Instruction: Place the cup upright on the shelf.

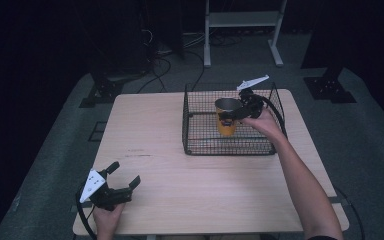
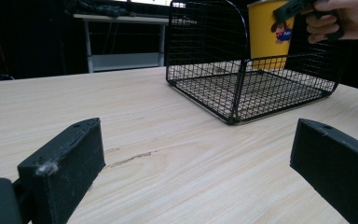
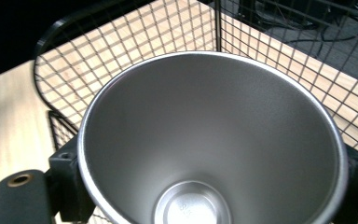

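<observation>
A yellow cup [image 1: 226, 118] with a silver inside stands upright within the black wire basket [image 1: 195, 122] on the table's far right. My right gripper [image 1: 230, 114] is shut on the yellow cup just below its rim. In the right gripper view the cup's shiny interior [image 3: 209, 149] gapes between the jaws, with basket mesh [image 3: 135, 42] behind. My left gripper [image 1: 125, 175] rests open near the table's front left corner with nothing between its jaws. The left gripper view looks across bare wood to the basket [image 2: 242, 88] and the cup [image 2: 266, 32] held by the other hand.
The light wooden table [image 1: 155, 125] has open room left of and in front of the basket. Beyond the far edge stand a white metal frame [image 1: 242, 20], dark stands and floor cables [image 1: 160, 65].
</observation>
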{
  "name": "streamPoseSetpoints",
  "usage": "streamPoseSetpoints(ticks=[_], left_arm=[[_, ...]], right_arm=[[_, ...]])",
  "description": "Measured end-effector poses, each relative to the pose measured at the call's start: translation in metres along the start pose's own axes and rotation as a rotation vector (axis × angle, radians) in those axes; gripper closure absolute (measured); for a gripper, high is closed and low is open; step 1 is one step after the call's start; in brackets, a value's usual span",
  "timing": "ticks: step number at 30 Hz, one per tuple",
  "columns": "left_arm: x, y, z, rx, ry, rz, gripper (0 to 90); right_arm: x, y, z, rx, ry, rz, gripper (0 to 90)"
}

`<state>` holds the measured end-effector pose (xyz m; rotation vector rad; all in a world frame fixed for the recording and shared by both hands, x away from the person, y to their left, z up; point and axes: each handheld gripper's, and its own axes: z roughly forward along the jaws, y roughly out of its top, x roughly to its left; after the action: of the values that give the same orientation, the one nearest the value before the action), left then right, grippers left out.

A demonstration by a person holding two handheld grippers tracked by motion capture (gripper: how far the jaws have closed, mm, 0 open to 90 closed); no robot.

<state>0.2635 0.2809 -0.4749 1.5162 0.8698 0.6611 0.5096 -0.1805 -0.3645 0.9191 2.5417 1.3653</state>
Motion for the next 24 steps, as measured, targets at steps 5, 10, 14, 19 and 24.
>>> streamPoseSetpoints(ticks=[5, 10, 14, 19, 24], left_arm=[[0.000, 0.000, 0.000, -0.001, -0.001, 0.000, 2.2], [0.000, 0.000, 0.000, -0.001, 0.000, 0.000, 2.3], [0.000, 0.000, 0.000, -0.001, 0.000, 0.000, 2.3], [0.000, 0.000, 0.000, -0.002, -0.001, 0.000, 2.3], [0.000, 0.000, 0.000, -0.002, -0.002, 0.001, 2.3]], right_arm=[[-0.004, -0.004, 0.008, 0.023, -0.019, 0.012, 12.1], [-0.006, -0.005, 0.014, 0.044, -0.019, 0.008, 12.1], [-0.006, -0.005, 0.018, 0.054, -0.007, 0.006, 12.1], [-0.007, -0.003, 0.027, 0.074, -0.001, -0.005, 12.2], [-0.009, -0.005, 0.036, 0.093, -0.004, 0.003, 12.2]])
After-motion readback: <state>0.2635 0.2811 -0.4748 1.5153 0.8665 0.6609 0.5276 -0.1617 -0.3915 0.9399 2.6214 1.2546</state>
